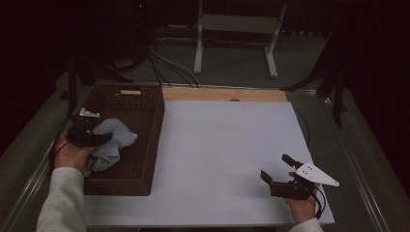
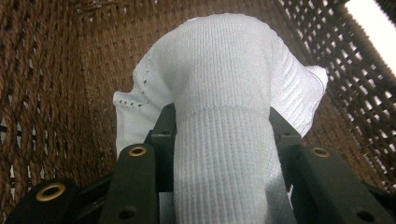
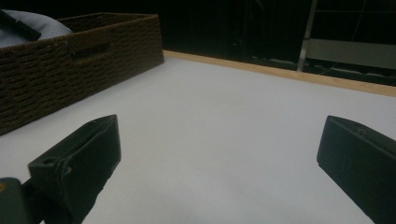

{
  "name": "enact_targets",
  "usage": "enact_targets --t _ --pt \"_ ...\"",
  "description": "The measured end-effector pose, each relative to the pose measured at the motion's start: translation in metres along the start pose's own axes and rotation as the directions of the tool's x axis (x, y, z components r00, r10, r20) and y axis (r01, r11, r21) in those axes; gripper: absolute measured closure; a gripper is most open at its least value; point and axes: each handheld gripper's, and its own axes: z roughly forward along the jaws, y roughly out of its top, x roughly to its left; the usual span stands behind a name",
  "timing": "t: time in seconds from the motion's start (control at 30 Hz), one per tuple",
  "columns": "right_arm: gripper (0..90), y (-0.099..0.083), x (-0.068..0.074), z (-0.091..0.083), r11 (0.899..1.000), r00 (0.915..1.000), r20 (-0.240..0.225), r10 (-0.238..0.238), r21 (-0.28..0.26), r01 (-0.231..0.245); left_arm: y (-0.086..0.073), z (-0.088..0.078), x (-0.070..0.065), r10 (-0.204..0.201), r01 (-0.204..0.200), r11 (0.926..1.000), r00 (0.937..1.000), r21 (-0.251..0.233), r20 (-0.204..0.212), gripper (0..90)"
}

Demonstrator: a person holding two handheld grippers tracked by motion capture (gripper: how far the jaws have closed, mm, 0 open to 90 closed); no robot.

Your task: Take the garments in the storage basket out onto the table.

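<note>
Hand-held gripper work centres on the dark brown woven wicker basket (image 1: 145, 145), the largest thing here, which sits on the left part of the pale grey flat counter (image 1: 227, 145) with its long side running away from the person, probably so the left arm can reach straight down into it. Inside the basket, toward its near left corner, lies the pale blue ribbed knit cloth (image 1: 109, 142), bunched rather than folded; its placement suggests it is being put in or taken out, though which one cannot be told. The left hand-held gripper (image 1: 89, 137) is over that same corner of the basket, and its own view shows the cloth (image 2: 219, 140) pinched between the two black jaws, a thick fold running down between them, so it is clamped on the fabric. The right hand-held gripper (image 1: 280, 171) rests well to the right of the basket, low over bare counter, jaws spread wide with nothing between them, seemingly waiting. Much stays unclear: the room beyond the basket is dark, the cloth covers the basket floor beneath it, and what kind of garment it is cannot be made out.
</note>
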Motion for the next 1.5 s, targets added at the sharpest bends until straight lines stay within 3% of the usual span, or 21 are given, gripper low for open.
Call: enact_targets --t 0.7,1.5 --pt "0.0 0.000 0.000 0.000 1.000 1.0000 -0.002 0.003 -0.001 -0.003 0.006 -0.014 -0.011 -0.004 0.007 0.9963 0.9996 -0.086 0.029 58.0" --pt "0.0 0.000 -0.001 0.000 1.000 1.0000 0.000 0.007 -0.004 -0.007 0.013 -0.029 -0.028 0.006 0.008 0.9833 0.9973 -0.182 0.073 58.2"
